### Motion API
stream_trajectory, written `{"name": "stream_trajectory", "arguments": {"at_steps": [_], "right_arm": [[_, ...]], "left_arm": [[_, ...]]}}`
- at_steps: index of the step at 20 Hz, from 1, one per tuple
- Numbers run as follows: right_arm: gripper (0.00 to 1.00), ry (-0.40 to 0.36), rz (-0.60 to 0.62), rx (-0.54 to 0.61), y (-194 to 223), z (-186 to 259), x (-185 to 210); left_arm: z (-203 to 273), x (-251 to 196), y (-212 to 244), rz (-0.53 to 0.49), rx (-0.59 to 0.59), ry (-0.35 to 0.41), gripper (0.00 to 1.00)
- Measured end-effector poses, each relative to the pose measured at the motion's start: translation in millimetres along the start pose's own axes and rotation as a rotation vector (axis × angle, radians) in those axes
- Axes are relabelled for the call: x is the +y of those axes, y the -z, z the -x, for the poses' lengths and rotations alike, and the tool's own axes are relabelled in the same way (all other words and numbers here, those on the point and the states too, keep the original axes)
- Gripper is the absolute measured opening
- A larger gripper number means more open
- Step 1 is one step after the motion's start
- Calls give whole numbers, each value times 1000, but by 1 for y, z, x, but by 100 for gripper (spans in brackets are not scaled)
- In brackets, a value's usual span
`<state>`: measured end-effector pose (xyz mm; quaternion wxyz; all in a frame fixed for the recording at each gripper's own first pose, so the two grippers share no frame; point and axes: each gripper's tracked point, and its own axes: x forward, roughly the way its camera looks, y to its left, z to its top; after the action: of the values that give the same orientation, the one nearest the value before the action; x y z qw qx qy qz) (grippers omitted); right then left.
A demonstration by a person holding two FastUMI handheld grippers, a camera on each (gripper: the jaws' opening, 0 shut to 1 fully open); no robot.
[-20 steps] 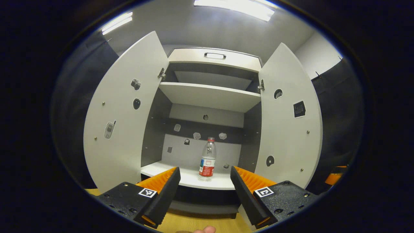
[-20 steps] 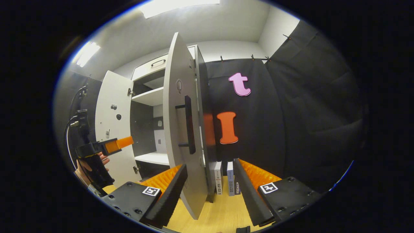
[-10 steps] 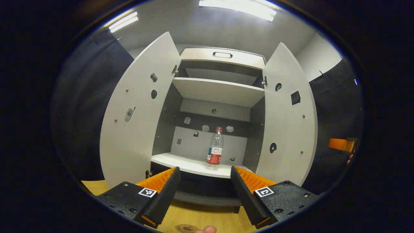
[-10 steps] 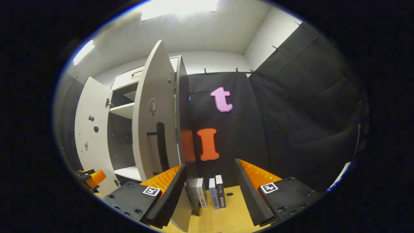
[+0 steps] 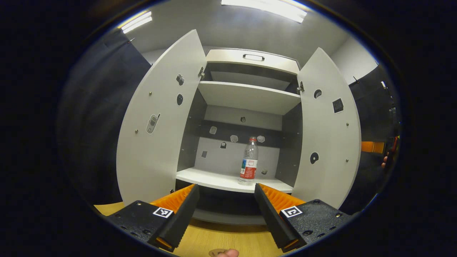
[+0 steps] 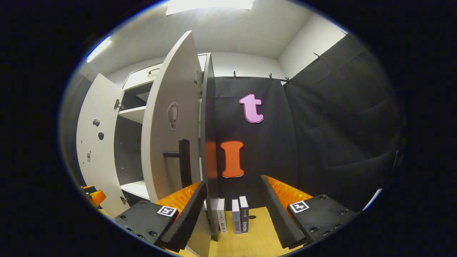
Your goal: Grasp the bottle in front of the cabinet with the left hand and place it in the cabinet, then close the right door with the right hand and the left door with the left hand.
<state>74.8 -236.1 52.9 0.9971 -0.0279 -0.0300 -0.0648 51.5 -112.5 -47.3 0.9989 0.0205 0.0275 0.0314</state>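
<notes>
a: left gripper (image 5: 225, 214) is hanging in front of the cabinet (image 5: 246, 96), fingers spread wide, nothing between them. right gripper (image 6: 232, 210) is gaping too, carrying nothing.

b: and the bottle (image 5: 249, 160)?

a: it's standing upright on the lower shelf (image 5: 228, 181), toward the right side and close to the front edge. so the placing part is looking done to me.

b: then the right door (image 6: 170, 117) is next. where is it sitting?

a: in the right gripper view it's swung open, edge-on to the camera, with its handle (image 6: 184, 162) just beyond that gripper's left finger (image 6: 184, 214). the gripper is pointing past the door at the dark wall, with three books (image 6: 234, 214) standing on the table (image 6: 257, 239) between its fingers, farther off.

b: what's worrying you?

a: the fingers are lying near the door's lower edge. if the hand is pushing from there, a finger could be catching under the door or scraping along it, not moving it cleanly. pushing too hard could be slamming the door and rocking the bottle, which is standing near the front.

b: and the left door (image 5: 160, 117)?

a: wide open, left gripper well short of it. swinging it too early could be making the two doors clash at the middle.
</notes>
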Motion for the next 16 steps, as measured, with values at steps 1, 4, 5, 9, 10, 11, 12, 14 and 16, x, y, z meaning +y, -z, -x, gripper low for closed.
{"name": "stream_trajectory", "arguments": {"at_steps": [1, 4, 5, 9, 10, 11, 12, 14, 16], "right_arm": [[96, 13, 23, -11, -2, 0, 0], [87, 21, 30, 1, -1, 0, 6], [95, 17, 16, 2, -1, 0, 9], [95, -3, -4, -8, 1, 6, 46], [94, -9, -1, -6, 0, 7, 55], [95, -15, 1, -5, 1, 8, 64], [95, -22, 2, -6, 0, 8, 74], [95, -43, 5, -1, 2, 6, 95], [95, -68, 0, 5, 3, 1, 116]], "left_arm": [[-2, 2, 0, -4, 6, 14, 95], [-6, 10, -2, -5, 5, 39, 95], [-8, 12, -2, 2, -1, 38, 95], [-12, 25, -2, 29, -8, 47, 95], [-12, 30, -3, 25, -7, 47, 95], [-10, 36, -4, 20, -11, 42, 95], [-9, 45, -6, 15, -17, 34, 95], [-4, 60, -8, 13, -26, 13, 95], [-5, 75, -10, 12, -26, -4, 95]]}}
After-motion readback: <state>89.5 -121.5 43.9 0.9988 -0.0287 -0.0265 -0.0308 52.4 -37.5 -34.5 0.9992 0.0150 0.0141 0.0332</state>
